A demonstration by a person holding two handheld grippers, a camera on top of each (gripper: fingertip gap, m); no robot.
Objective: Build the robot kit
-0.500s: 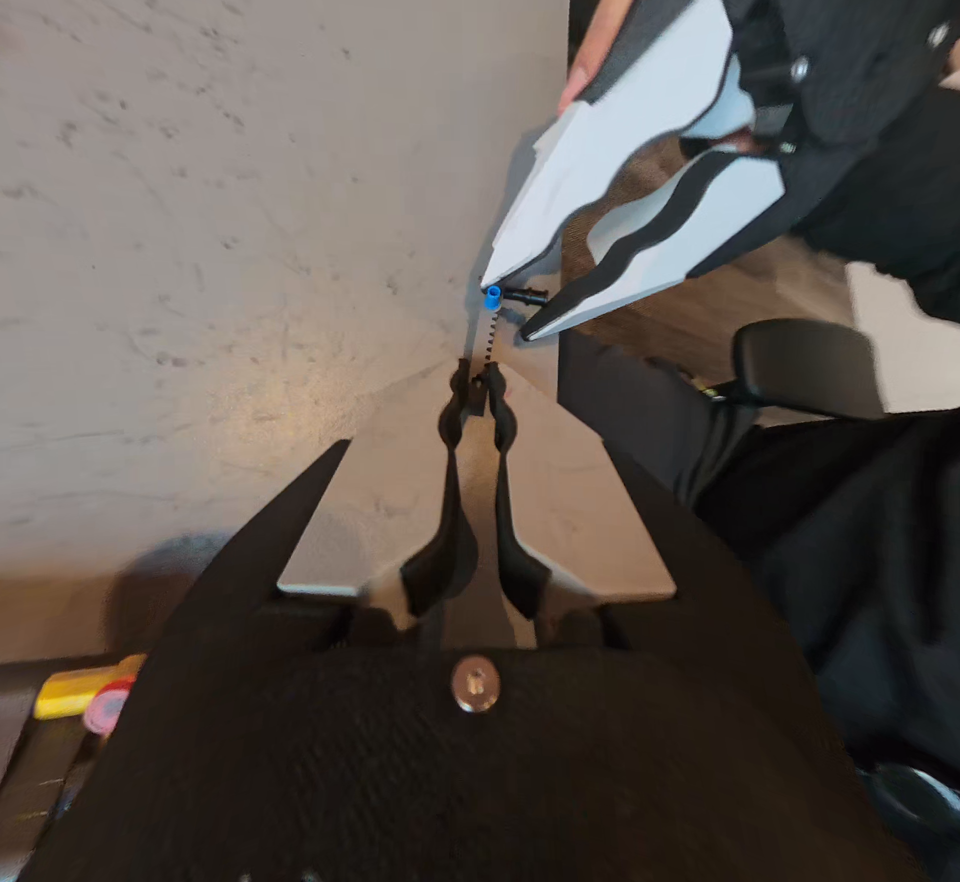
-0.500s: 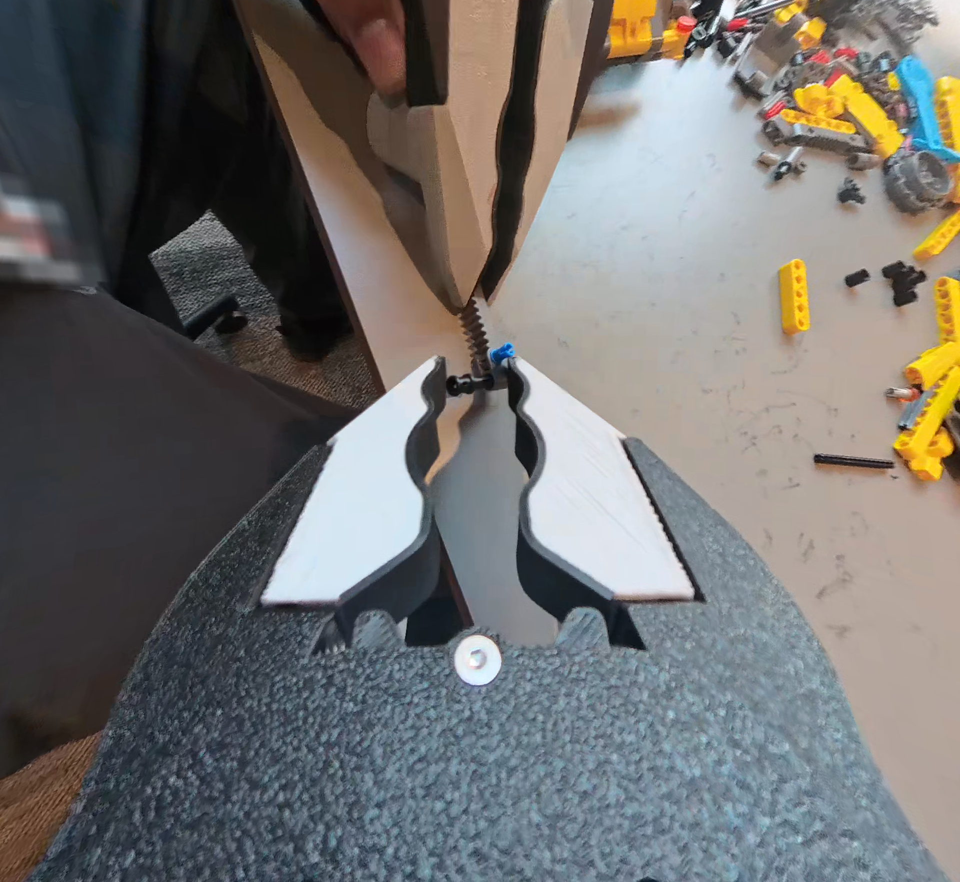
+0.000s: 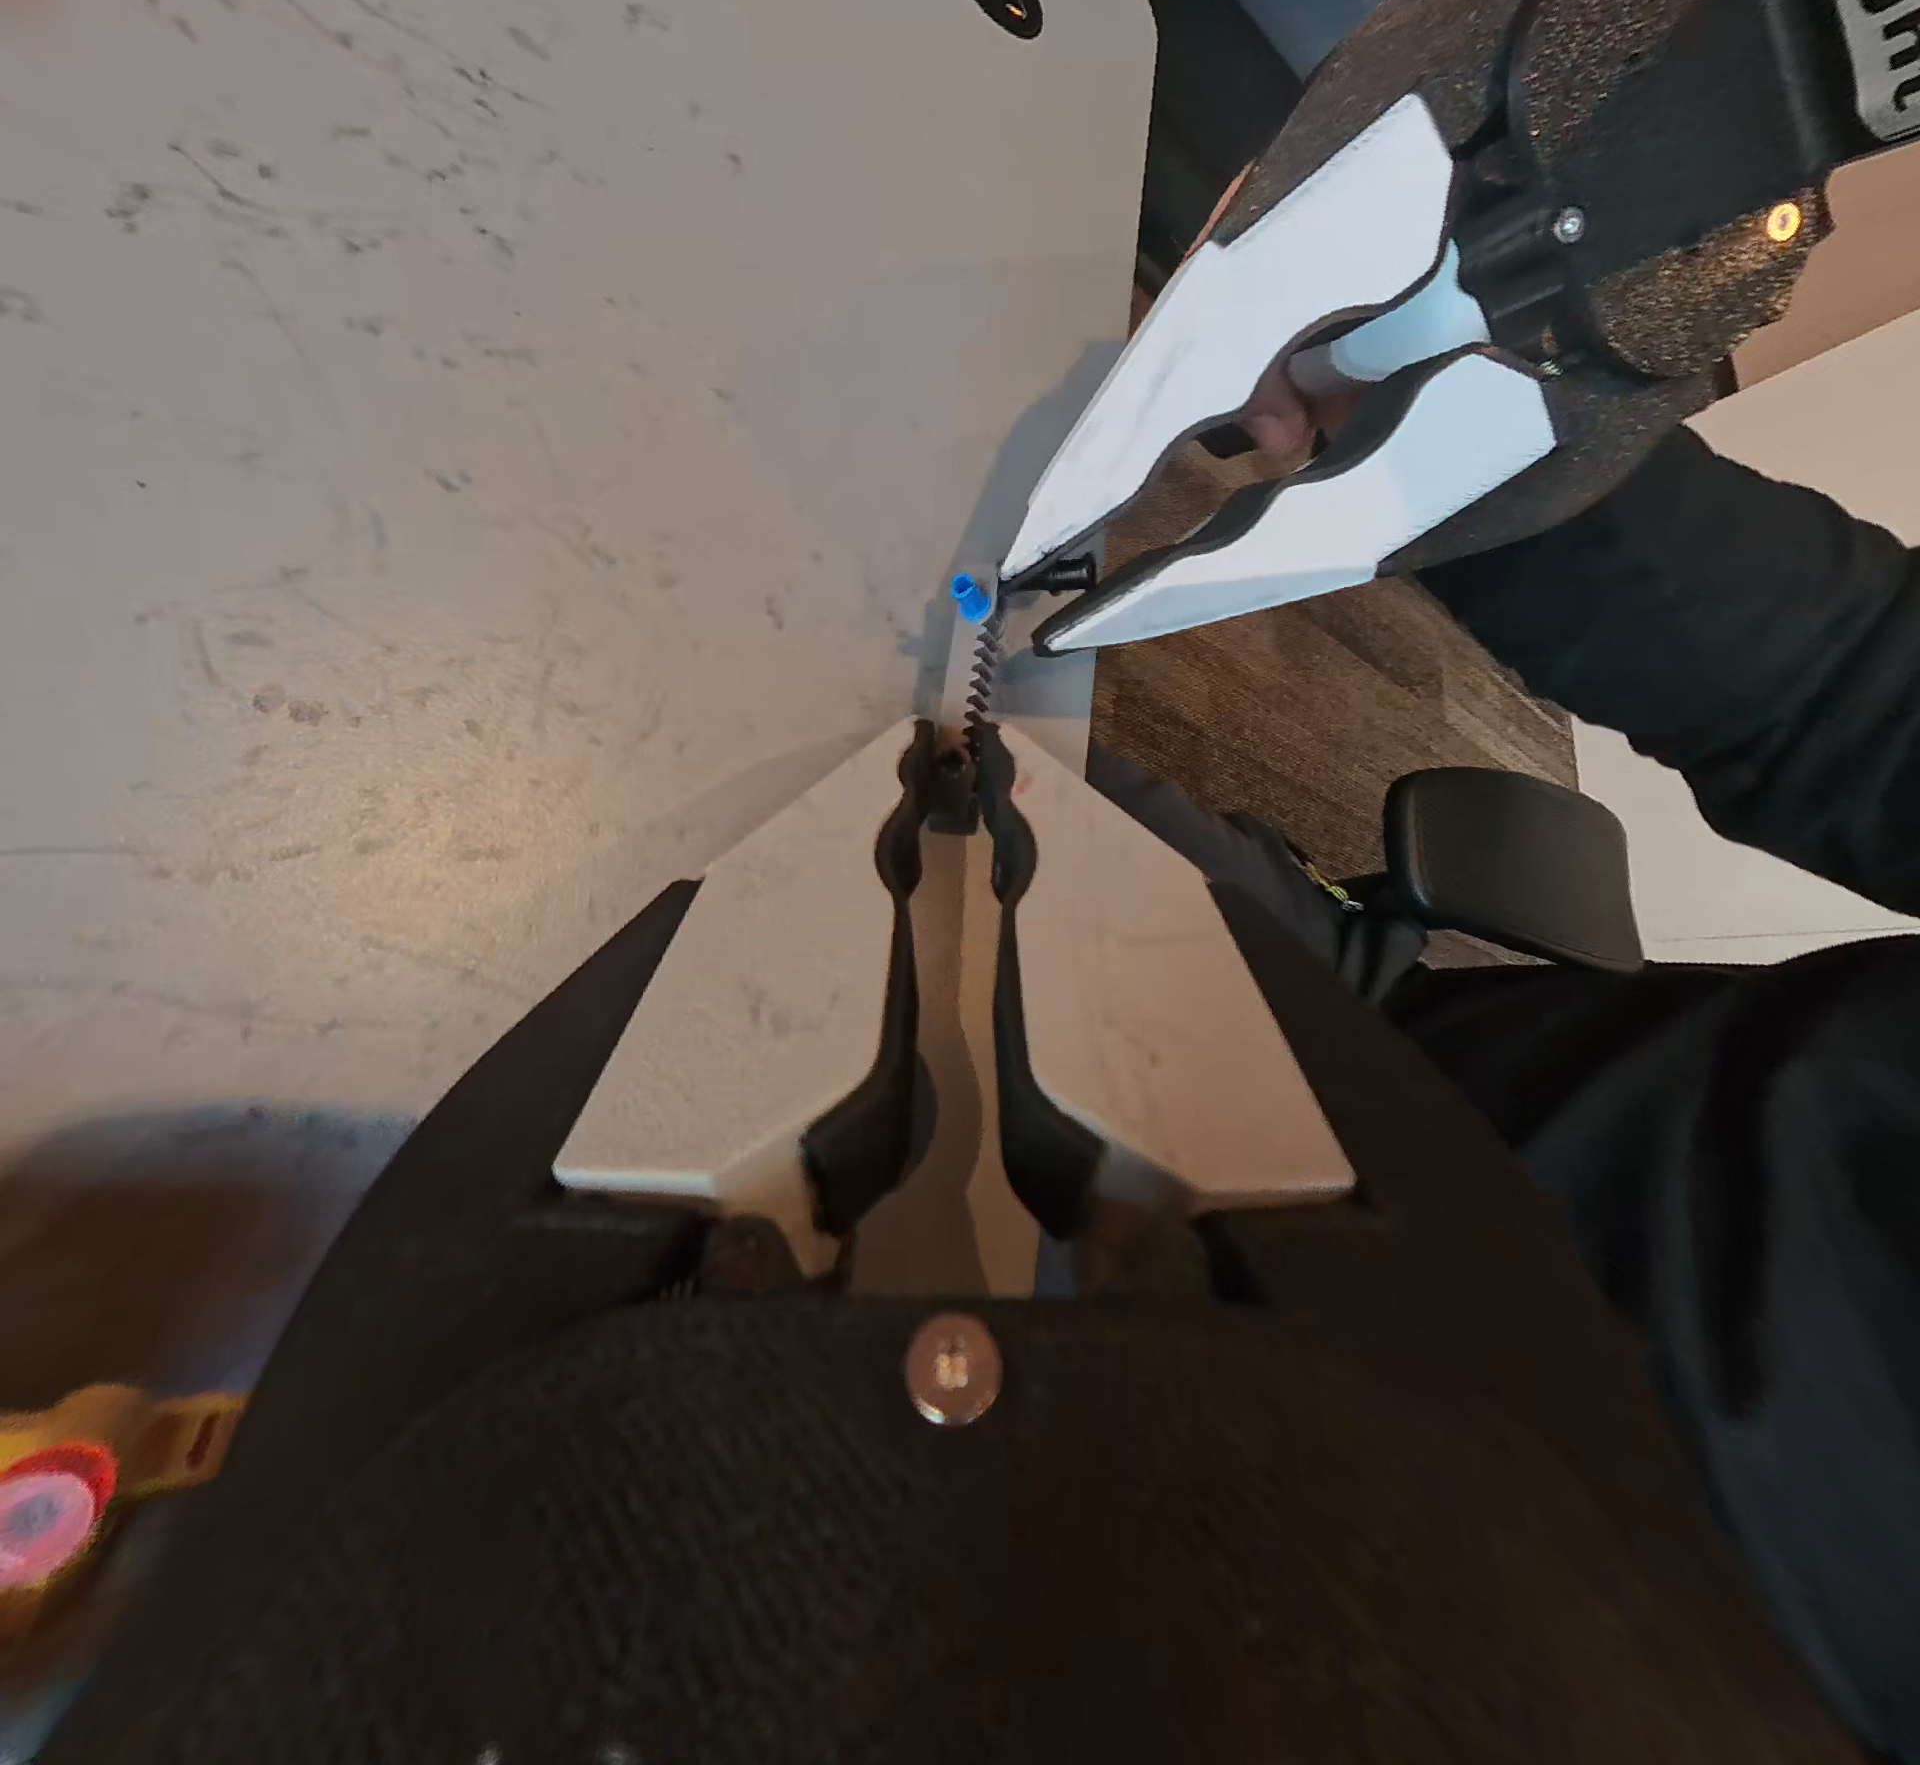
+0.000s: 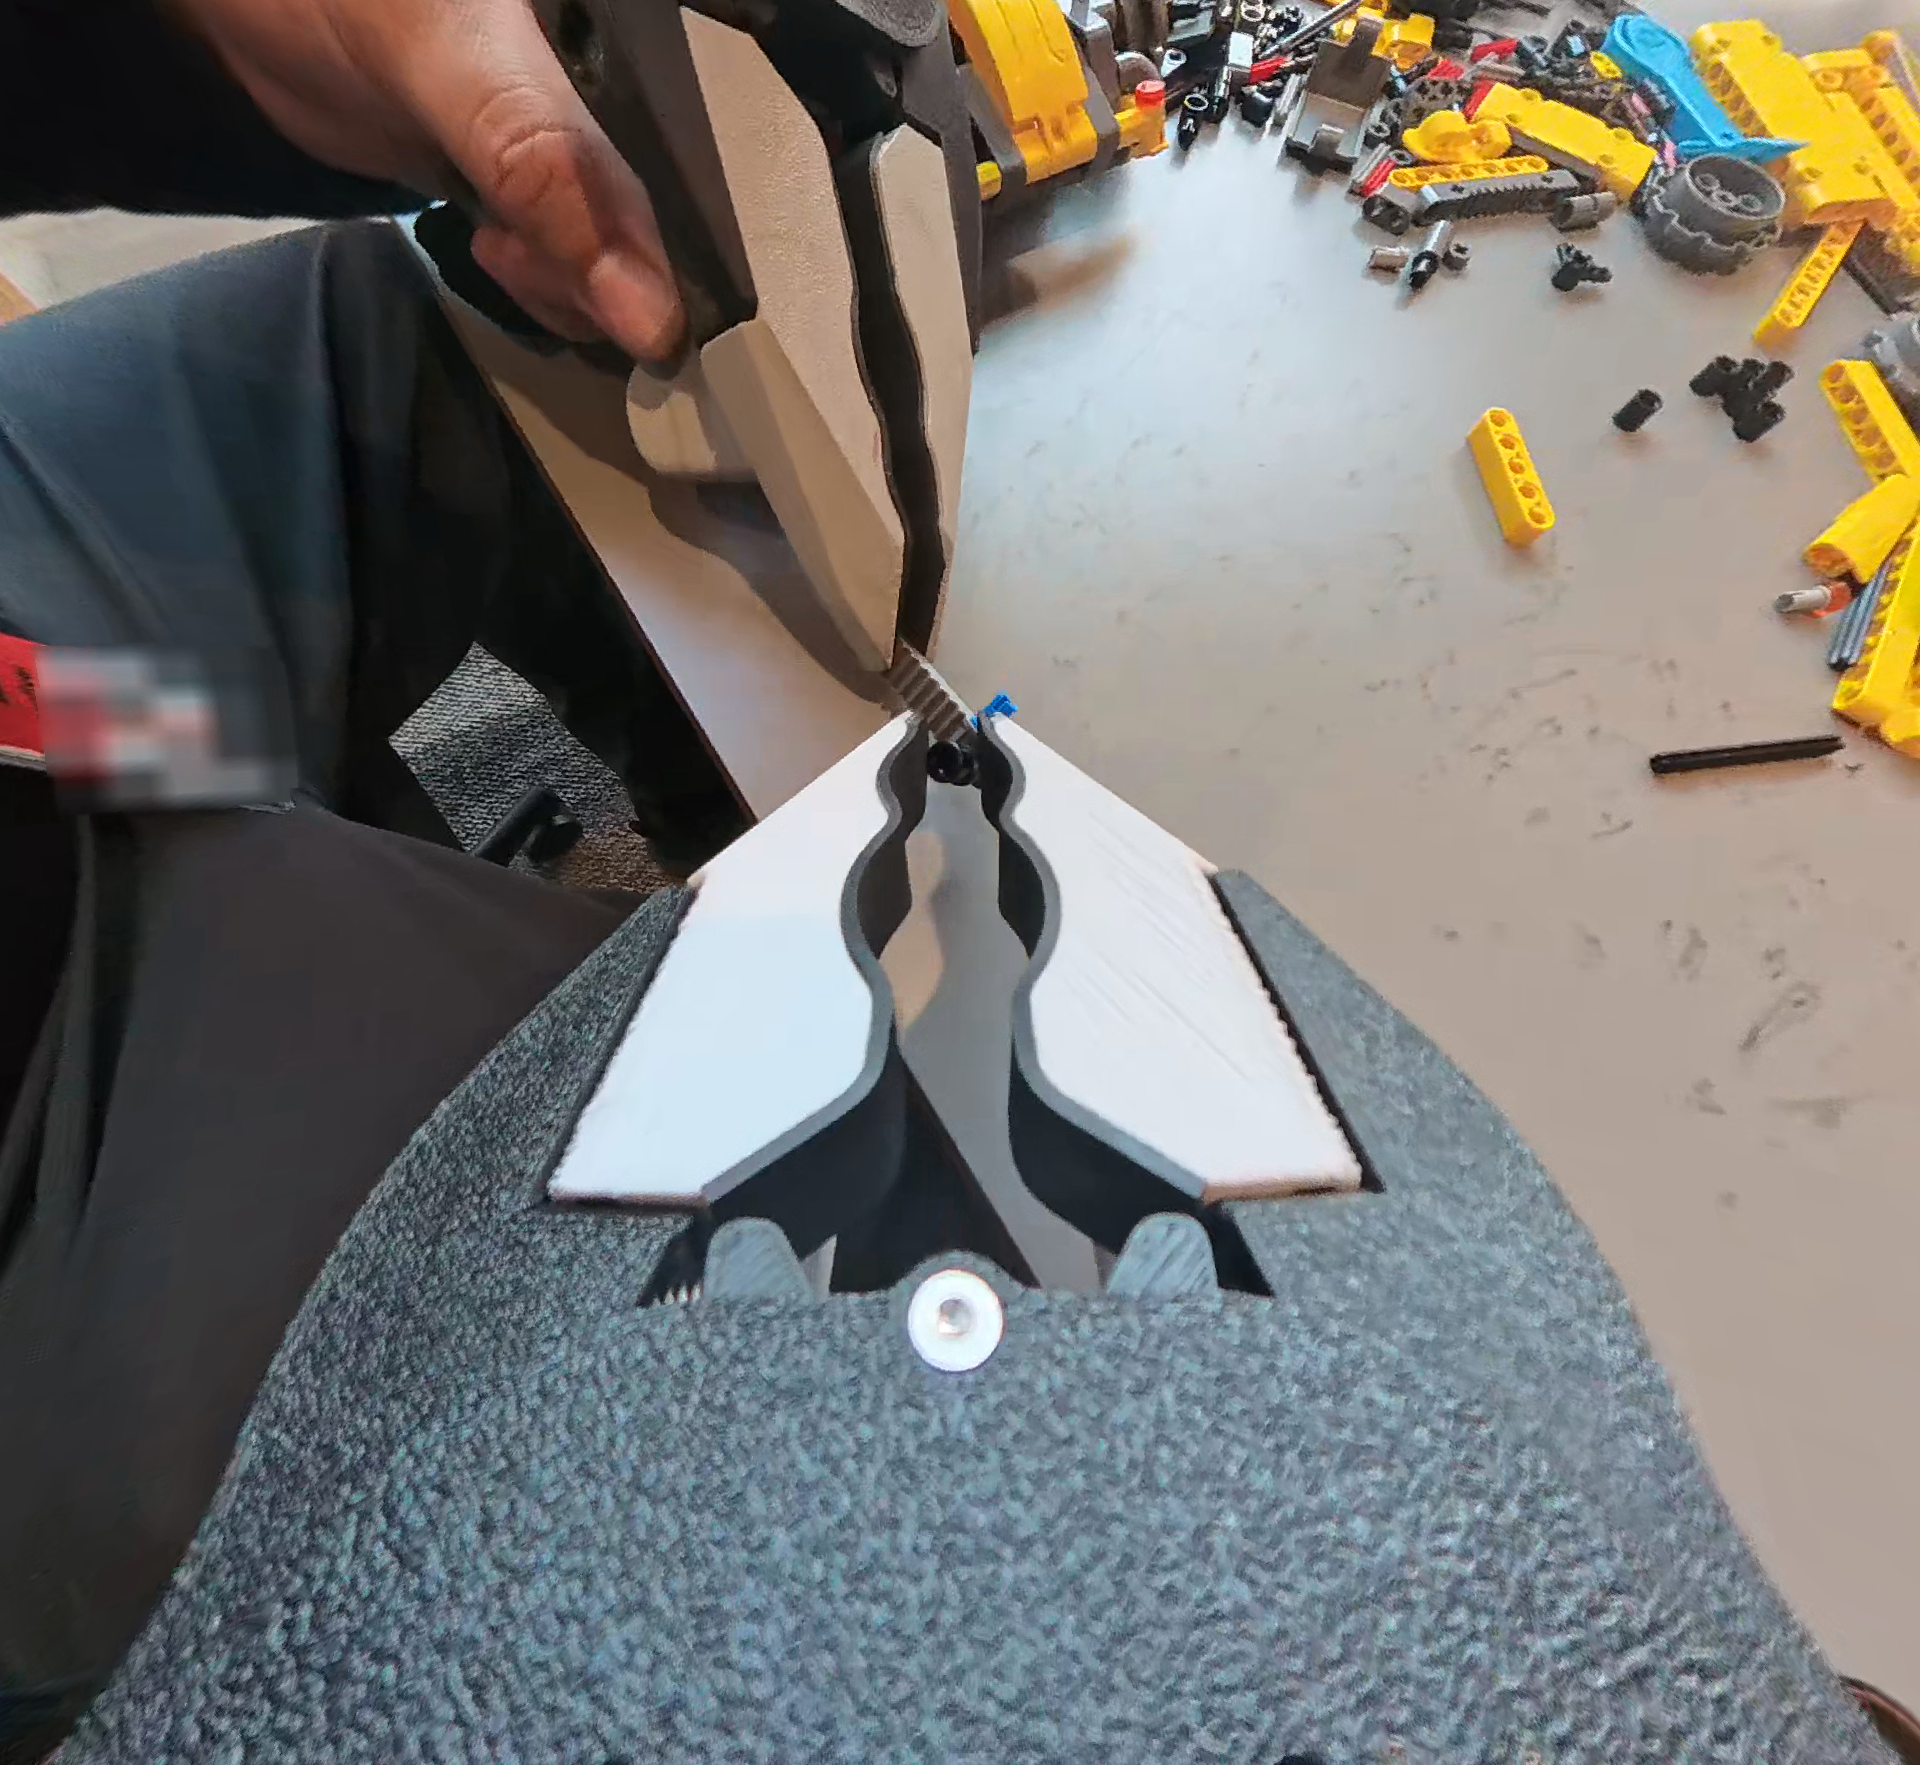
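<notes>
My left gripper (image 3: 954, 761) is shut on the near end of a small grey toothed rack (image 3: 982, 666), held over the table edge. A blue pin (image 3: 968, 595) sticks out of the rack's far end. My right gripper (image 3: 1029, 609) comes in from the right, with its tips at that far end and closed on a short black pin (image 3: 1062, 572) that touches the rack. In the right wrist view, the black pin (image 4: 951, 762) sits between my right gripper's tips (image 4: 951, 730). Just beyond lie the blue pin (image 4: 997, 705), the rack (image 4: 925, 681) and the left gripper (image 4: 906, 650).
A heap of yellow, black, grey and blue building pieces (image 4: 1455, 53) covers the far right of the grey table (image 4: 1299, 676). A loose yellow beam (image 4: 1512, 474) and a black axle (image 4: 1745, 754) lie nearer. A chair armrest (image 3: 1507, 868) is below the table edge. Both grippers' tips are close together, under 4 cm apart.
My right gripper's jaws have narrowed onto the black pin. Both grippers have shifted slightly; the rack stays in the left gripper.
</notes>
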